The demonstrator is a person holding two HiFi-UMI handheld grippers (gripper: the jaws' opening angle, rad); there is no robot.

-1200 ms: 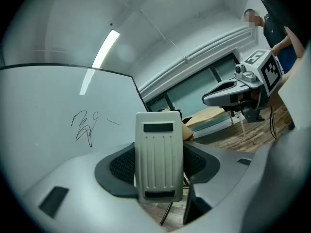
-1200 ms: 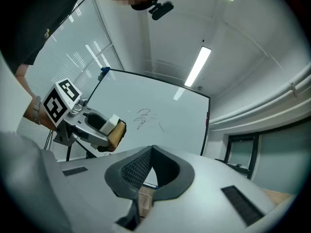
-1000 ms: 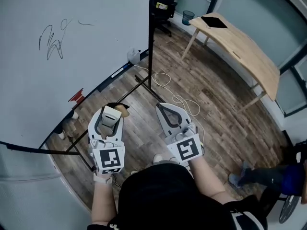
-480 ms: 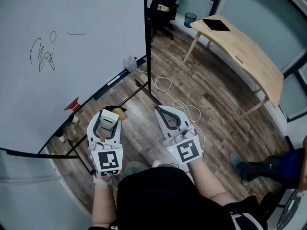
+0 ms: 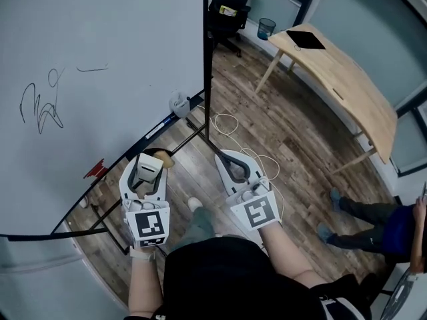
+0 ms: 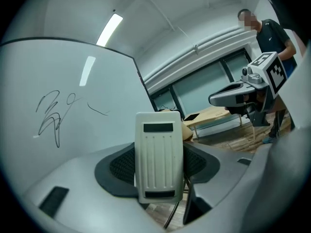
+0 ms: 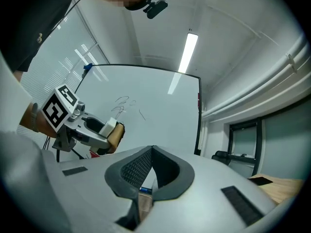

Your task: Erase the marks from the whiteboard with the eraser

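Whiteboard (image 5: 120, 32) stands ahead-left, with black scribbles (image 5: 41, 109) on its left part. Left gripper (image 5: 148, 162) sits low before it, jaws clamped on the white eraser (image 6: 159, 161), whose long axis lies along the jaws, far end toward the board's bottom rail, not touching the board. Right gripper (image 5: 225, 156) is alongside, jaws pressed together, empty.

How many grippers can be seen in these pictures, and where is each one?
2. The left gripper is near the whiteboard, shut on the eraser. The right gripper, shut and empty, is beside it over the floor.
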